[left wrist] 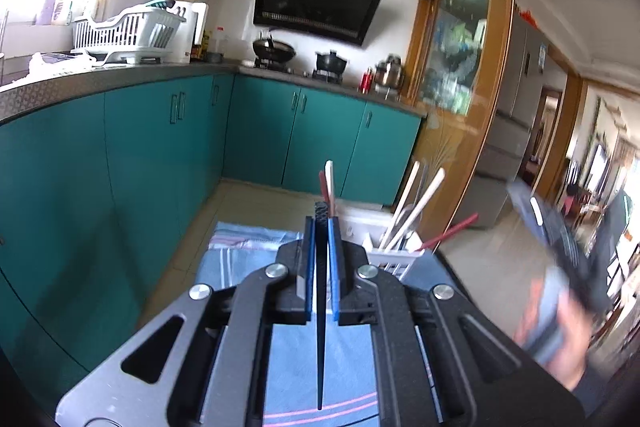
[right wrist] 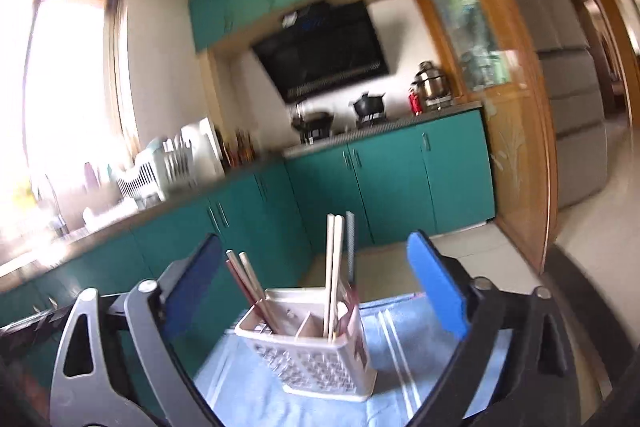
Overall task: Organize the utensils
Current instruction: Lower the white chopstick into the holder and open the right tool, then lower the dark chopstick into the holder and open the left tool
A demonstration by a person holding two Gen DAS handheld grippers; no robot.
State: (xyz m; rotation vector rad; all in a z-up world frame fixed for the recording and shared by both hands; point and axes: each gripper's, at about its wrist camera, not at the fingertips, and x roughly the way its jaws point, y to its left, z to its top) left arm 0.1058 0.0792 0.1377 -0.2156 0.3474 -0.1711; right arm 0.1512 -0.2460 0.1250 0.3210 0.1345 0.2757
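Note:
My left gripper (left wrist: 321,223) is shut on a black chopstick (left wrist: 321,327), held upright between the blue pads, its point down over the blue cloth (left wrist: 240,263). A white perforated utensil caddy (right wrist: 316,359) stands on the blue cloth (right wrist: 248,395); it also shows in the left wrist view (left wrist: 394,257), just right of the left gripper. Several cream, red and grey chopsticks (right wrist: 334,267) stand in its compartments. My right gripper (right wrist: 316,287) is open and empty, its blue pads (right wrist: 436,291) on either side of the caddy, above it. It appears blurred at the right in the left wrist view (left wrist: 568,239).
Teal cabinets (left wrist: 160,163) run along the left and back under a grey counter (left wrist: 120,75) with a white dish rack (left wrist: 128,35), a wok and pots on the stove. A wooden glass door (left wrist: 472,99) stands at the right. Tiled floor lies beyond the table.

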